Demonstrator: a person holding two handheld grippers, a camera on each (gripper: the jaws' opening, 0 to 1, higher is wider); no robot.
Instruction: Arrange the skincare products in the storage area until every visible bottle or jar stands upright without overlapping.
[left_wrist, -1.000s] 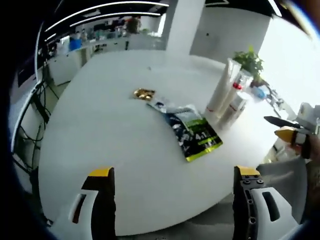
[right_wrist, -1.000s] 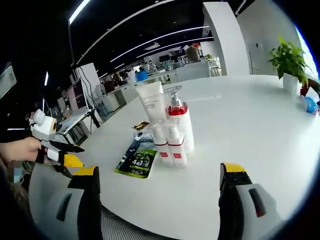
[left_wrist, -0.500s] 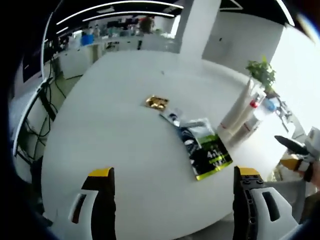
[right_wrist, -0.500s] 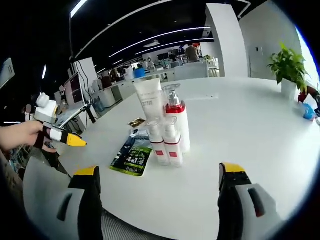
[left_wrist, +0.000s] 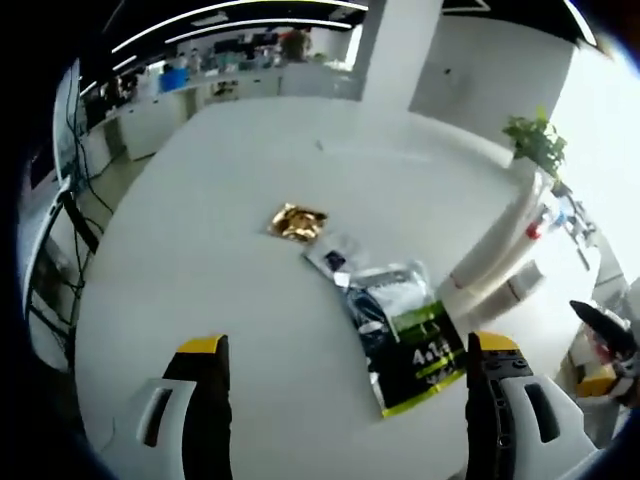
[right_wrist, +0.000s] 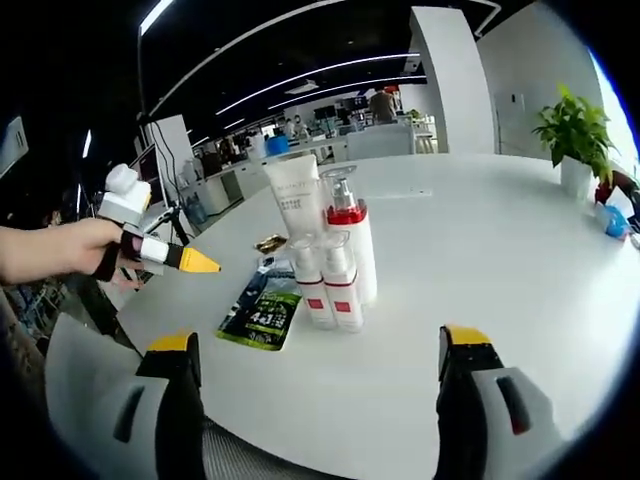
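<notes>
On the white table (right_wrist: 520, 250), 4 bottles (right_wrist: 335, 265) stand upright together beside a dark sachet (left_wrist: 405, 335) printed "4.1" and a gold packet (left_wrist: 296, 221). Both grippers (left_wrist: 345, 400) (right_wrist: 315, 400) hover open-jawed, holding nothing; a potted plant (right_wrist: 575, 130) stands behind.

Open-plan office: desks w/ monitors (right_wrist: 150, 190), strip lights (right_wrist: 320, 75), potted plant (right_wrist: 575, 130).

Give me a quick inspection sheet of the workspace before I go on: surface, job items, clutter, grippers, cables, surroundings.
Surface: white table, mostly bare.
Job's things: white tube, pump bottle with red band and two small bottles stand upright, clustered close together.
Clutter: dark sachet lying flat, a smaller packet partly under it, gold wrapper apart.
Grippers: left gripper open, empty; right gripper open, empty.
Cables: some hang beside the table's edge.
Surroundings: potted plant, office desks behind.
</notes>
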